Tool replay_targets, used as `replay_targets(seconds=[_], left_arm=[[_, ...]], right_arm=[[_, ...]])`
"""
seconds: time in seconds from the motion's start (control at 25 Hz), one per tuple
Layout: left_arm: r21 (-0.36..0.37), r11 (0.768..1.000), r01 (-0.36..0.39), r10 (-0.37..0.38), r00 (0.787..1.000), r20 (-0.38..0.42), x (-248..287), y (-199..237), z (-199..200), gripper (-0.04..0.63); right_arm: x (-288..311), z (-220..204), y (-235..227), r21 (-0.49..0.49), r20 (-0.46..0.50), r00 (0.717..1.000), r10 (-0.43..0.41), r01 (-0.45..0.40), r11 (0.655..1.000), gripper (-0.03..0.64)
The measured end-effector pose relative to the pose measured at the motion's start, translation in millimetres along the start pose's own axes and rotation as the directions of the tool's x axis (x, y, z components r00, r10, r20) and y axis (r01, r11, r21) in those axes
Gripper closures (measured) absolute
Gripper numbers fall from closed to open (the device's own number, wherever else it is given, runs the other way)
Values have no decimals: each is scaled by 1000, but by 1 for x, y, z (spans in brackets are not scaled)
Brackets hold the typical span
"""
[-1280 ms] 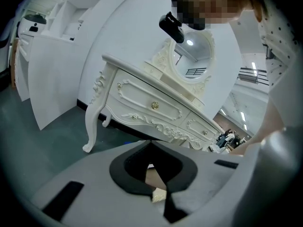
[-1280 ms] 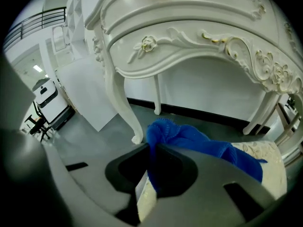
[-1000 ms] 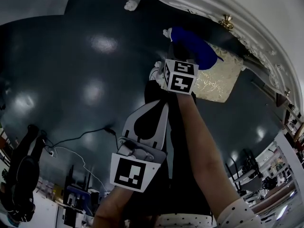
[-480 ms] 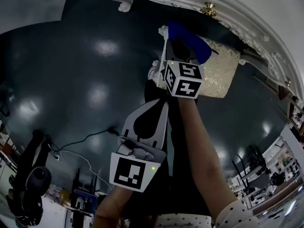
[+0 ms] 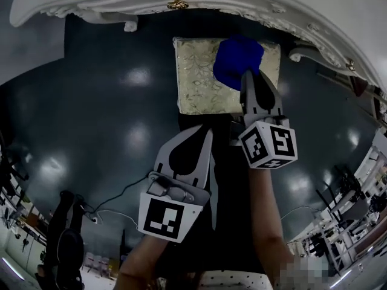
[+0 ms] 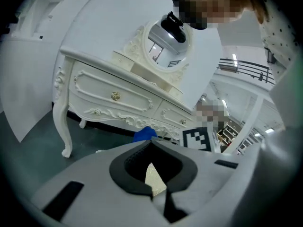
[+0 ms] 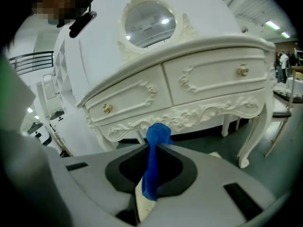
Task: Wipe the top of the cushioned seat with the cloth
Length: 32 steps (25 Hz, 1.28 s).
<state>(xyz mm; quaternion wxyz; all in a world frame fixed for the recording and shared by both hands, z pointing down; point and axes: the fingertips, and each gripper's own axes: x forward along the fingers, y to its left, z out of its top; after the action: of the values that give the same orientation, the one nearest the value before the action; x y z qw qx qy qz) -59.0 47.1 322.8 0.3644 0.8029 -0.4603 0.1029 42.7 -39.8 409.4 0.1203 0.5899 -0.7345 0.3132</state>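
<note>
The cushioned seat (image 5: pixel 196 77) is a square stool with a pale gold patterned top, standing on the dark floor in front of a white dressing table. A blue cloth (image 5: pixel 237 60) lies bunched over the seat's right part. My right gripper (image 5: pixel 247 78) is shut on the cloth, which shows as a blue strip (image 7: pixel 152 167) pinched between its jaws. My left gripper (image 5: pixel 196 132) is shut and holds nothing; it hangs just in front of the seat's near edge. Through its jaw opening a sliver of the seat (image 6: pixel 155 178) shows.
A white carved dressing table (image 5: pixel 181 5) with brass knobs and an oval mirror (image 7: pixel 149 25) stands right behind the seat. Its curved legs (image 6: pixel 61 126) flank the seat. A black cable (image 5: pixel 115 189) and equipment lie on the floor at the near left.
The view has swung so the seat now sits centred and square-on. My right gripper with the cloth has moved to the seat's right part. The left gripper has kept its place.
</note>
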Motion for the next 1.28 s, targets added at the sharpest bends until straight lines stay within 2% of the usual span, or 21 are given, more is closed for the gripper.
replay_targets(seconds=[0.16, 0.32, 0.56, 0.68, 0.84, 1.0, 1.08, 1.28], left_arm=[[39, 998, 58, -57, 998, -34, 16, -26, -6, 598], [61, 993, 96, -92, 994, -63, 27, -46, -13, 598], [76, 989, 125, -116, 987, -110, 37, -63, -25, 598], [84, 988, 128, -117, 985, -124, 39, -70, -26, 598], [87, 989, 123, -111, 985, -130, 43, -73, -29, 598], [83, 989, 122, -110, 985, -131, 44, -72, -27, 598], [79, 989, 121, -109, 984, -138, 45, -70, -30, 598], [62, 992, 111, -103, 986, -129, 45, -66, -29, 598]], right_arm=[[-47, 17, -75, 52, 65, 986, -154, 151, 987, 571], [-69, 3, -146, 85, 48, 958, -282, 277, 957, 571], [-66, -34, -216, -24, -33, 905, -424, 424, 905, 571], [-46, -59, -228, -75, -100, 897, -430, 424, 902, 571], [-13, -93, -226, -101, -180, 904, -388, 375, 921, 571], [0, -126, -225, -163, -285, 876, -390, 357, 920, 571], [3, -131, -225, -191, -296, 868, -398, 354, 916, 571], [3, -131, -224, -181, -306, 859, -410, 370, 911, 571]])
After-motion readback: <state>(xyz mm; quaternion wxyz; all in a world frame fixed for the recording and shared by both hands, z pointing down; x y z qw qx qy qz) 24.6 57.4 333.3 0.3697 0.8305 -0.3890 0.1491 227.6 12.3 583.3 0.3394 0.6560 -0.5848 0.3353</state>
